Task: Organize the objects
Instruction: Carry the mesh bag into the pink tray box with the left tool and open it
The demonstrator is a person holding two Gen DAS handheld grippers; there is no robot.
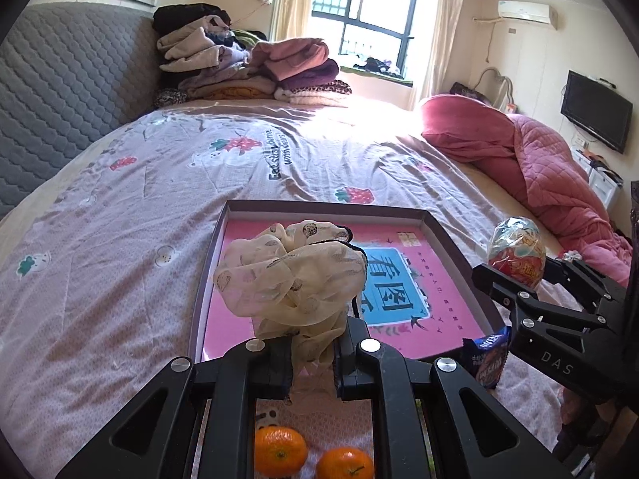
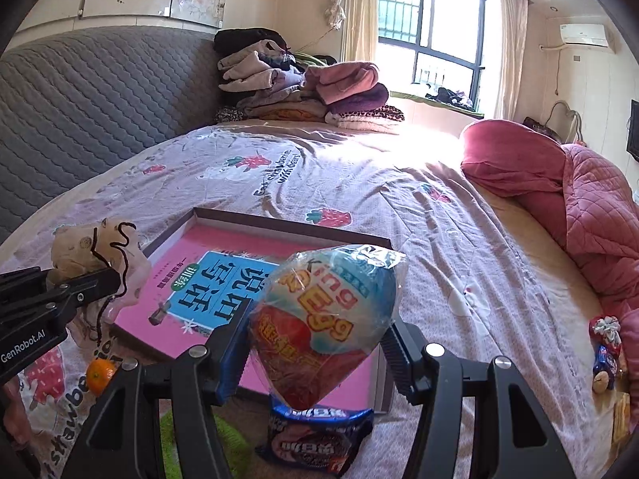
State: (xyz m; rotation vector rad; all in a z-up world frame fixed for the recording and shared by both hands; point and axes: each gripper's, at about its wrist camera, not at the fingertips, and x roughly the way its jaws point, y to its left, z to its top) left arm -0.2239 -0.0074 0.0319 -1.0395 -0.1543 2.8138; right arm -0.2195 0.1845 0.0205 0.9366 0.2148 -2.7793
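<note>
My left gripper [image 1: 311, 353] is shut on a cream printed scrunchie [image 1: 287, 275] and holds it above the near edge of a shallow box lid with a pink printed inside [image 1: 399, 247]. My right gripper [image 2: 315, 343] is shut on a big wrapped toy egg [image 2: 323, 319], held above the lid's near right corner [image 2: 375, 379]. In the left wrist view the egg [image 1: 517, 253] and right gripper [image 1: 515, 283] are at the right. In the right wrist view the scrunchie [image 2: 96, 251] and left gripper [image 2: 96, 279] are at the left.
Two oranges [image 1: 279, 451] lie on the bedsheet under my left gripper. A blue cookie packet [image 2: 315, 439] lies by the lid's near edge. Folded clothes [image 1: 247, 68] are stacked at the far side. A pink quilt [image 1: 539, 159] lies right. Small snacks [image 2: 607, 351] sit at the right edge.
</note>
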